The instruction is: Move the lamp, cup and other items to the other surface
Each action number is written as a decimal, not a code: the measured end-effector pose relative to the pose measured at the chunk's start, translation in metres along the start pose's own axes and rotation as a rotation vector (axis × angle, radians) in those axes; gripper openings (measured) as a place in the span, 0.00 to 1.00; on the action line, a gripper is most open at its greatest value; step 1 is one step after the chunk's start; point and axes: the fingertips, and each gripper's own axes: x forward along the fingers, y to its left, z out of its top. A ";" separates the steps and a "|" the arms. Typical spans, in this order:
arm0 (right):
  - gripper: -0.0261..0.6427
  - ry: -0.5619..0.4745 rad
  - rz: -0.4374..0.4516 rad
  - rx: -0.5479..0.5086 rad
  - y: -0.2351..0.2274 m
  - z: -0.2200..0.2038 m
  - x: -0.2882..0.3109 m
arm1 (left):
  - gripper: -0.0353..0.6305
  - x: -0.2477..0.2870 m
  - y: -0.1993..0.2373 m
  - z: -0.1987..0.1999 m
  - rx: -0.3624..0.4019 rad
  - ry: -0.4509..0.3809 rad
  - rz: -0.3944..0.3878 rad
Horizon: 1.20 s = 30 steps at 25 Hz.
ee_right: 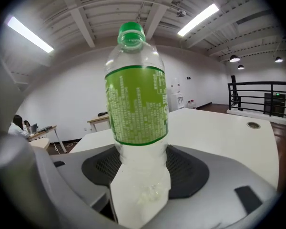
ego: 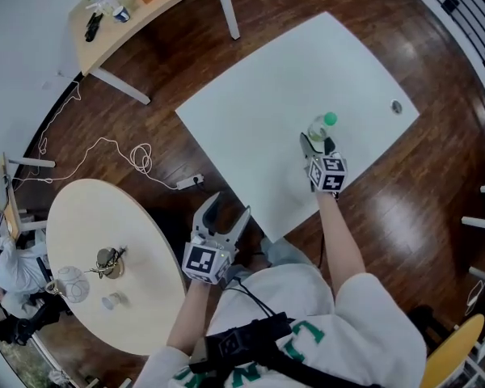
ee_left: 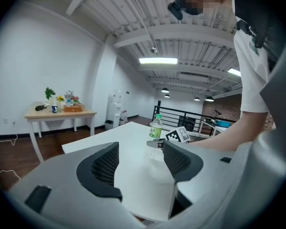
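Observation:
A clear bottle (ego: 322, 126) with a green cap and green label (ee_right: 136, 104) stands on the white table (ego: 259, 95). My right gripper (ego: 318, 142) reaches over the table's near edge, and its pads (ee_right: 186, 168) sit against the bottle's clear lower part, shut on it. My left gripper (ego: 229, 207) hangs shut and empty beside the table's near corner, level, pointing across the tabletop (ee_left: 133, 175) at the bottle (ee_left: 156, 127). On the round beige table (ego: 145, 241) at lower left lie a small dark lamp-like piece (ego: 107, 261), a pale round cup (ego: 71, 284) and a small white item (ego: 111, 301).
A wooden desk (ego: 137, 10) with a plant and small items stands at the back left. A white cable and power strip (ego: 190, 182) lie on the dark wood floor between the tables. A person (ego: 12, 269) sits at the left edge. A yellow chair (ego: 453, 350) is at bottom right.

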 end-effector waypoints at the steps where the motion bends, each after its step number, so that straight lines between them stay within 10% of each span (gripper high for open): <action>1: 0.48 -0.001 0.011 -0.005 0.005 0.003 -0.003 | 0.48 -0.002 0.000 0.001 0.001 -0.007 0.005; 14: 0.47 -0.058 0.163 -0.110 0.120 0.017 -0.079 | 0.48 -0.092 0.031 -0.003 -0.004 -0.101 0.119; 21: 0.47 -0.162 0.448 -0.076 0.297 0.047 -0.151 | 0.48 -0.200 0.052 -0.005 -0.030 -0.157 0.210; 30: 0.47 -0.175 0.904 -0.166 0.524 0.042 -0.183 | 0.48 -0.359 0.117 -0.019 -0.115 -0.296 0.539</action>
